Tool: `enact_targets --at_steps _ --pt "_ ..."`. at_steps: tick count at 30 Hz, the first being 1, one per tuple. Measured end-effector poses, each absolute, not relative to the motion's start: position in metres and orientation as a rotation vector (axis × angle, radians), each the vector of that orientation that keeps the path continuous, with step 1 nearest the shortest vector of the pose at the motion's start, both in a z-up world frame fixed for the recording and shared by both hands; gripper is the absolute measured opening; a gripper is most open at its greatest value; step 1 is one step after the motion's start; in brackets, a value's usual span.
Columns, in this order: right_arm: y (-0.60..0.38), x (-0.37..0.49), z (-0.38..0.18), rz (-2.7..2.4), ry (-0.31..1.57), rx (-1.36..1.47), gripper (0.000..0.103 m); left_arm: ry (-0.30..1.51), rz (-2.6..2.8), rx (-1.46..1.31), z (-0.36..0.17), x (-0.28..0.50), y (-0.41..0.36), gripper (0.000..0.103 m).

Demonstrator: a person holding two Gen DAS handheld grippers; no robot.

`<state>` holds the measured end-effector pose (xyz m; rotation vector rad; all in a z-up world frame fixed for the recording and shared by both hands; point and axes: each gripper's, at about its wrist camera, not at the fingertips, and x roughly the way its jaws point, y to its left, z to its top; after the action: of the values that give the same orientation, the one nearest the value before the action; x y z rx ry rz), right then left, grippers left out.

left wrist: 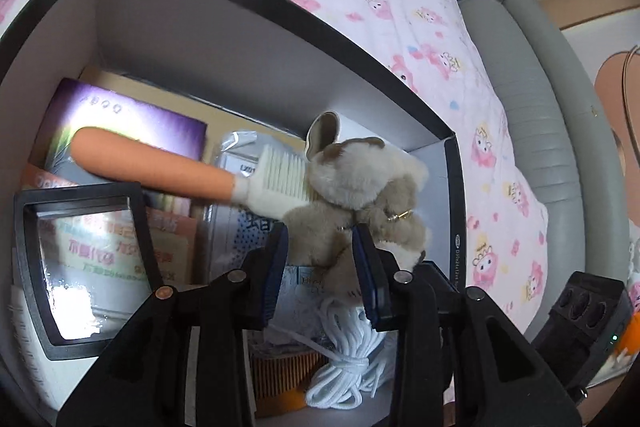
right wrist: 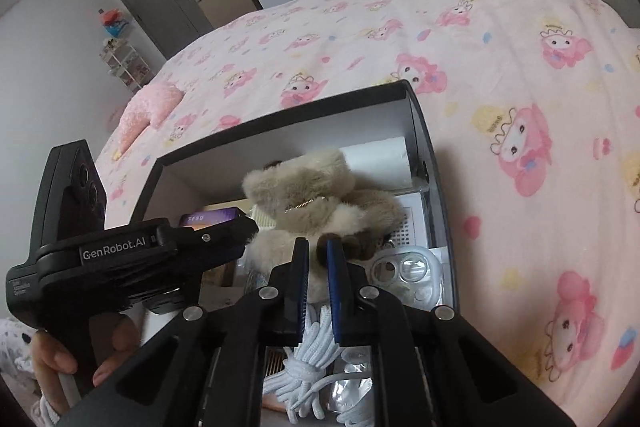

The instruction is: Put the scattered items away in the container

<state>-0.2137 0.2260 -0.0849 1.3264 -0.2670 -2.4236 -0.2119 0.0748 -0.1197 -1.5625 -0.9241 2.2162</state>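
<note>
1. The left gripper [left wrist: 320, 247] holds its jaws apart on either side of the plush toy [left wrist: 360, 187]; the toy's lower body sits between the blue pads, and the pads seem to touch the fur, though whether they are squeezing it I cannot tell.
2. The right gripper [right wrist: 318, 263] has its jaws narrowly parted, their tips against the plush toy [right wrist: 316, 199]; a dark bit of the toy lies in the gap, and a firm grip cannot be confirmed.
3. The plush toy is inside the open box [left wrist: 248, 39], toward 2 o'clock in the left wrist view, resting over other contents.
4. A comb [left wrist: 168, 167] with an orange handle and cream teeth lies at 9 o'clock of the toy, its teeth touching the fur.
5. A bundle of white cord [left wrist: 348, 359] sits at 6 o'clock beneath the toy.
6. A purple booklet [left wrist: 132, 123] lies at 10 o'clock and a black-framed magnifier [left wrist: 84, 267] at 8 o'clock in the left view.
7. A clear phone case [right wrist: 408, 275] lies at 4 o'clock of the toy in the right view.
8. The box rests on a pink cartoon-print bedspread [right wrist: 500, 75].
</note>
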Motion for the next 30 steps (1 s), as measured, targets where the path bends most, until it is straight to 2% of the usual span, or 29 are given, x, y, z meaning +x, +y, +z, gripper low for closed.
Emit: enact_targets --at_steps 9,13,18,23,26,30 --pt "0.223 -0.210 -0.087 -2.505 -0.184 1.333 0.008 -0.893 2.154 -1.582 -0.114 -0.229 0.088 0.030" --pt "0.223 -0.198 -0.075 -2.528 -0.190 1.315 0.009 -0.862 2.211 -1.448 -0.090 -0.199 0.073 0.044" --pt "0.216 -0.167 -0.053 -2.581 -0.197 1.271 0.018 -0.758 2.295 -1.374 -0.060 -0.160 0.070 0.044" --pt "0.207 -0.130 -0.026 -2.629 -0.201 1.198 0.037 -0.666 2.358 -1.308 -0.035 -0.108 0.047 0.046" --pt "0.200 -0.109 -0.015 -2.622 -0.210 1.170 0.037 -0.593 2.393 -1.281 -0.023 -0.090 0.046 0.047" --pt "0.181 -0.084 -0.006 -2.593 -0.190 1.144 0.037 -0.584 2.408 -1.283 -0.018 -0.065 0.028 0.047"
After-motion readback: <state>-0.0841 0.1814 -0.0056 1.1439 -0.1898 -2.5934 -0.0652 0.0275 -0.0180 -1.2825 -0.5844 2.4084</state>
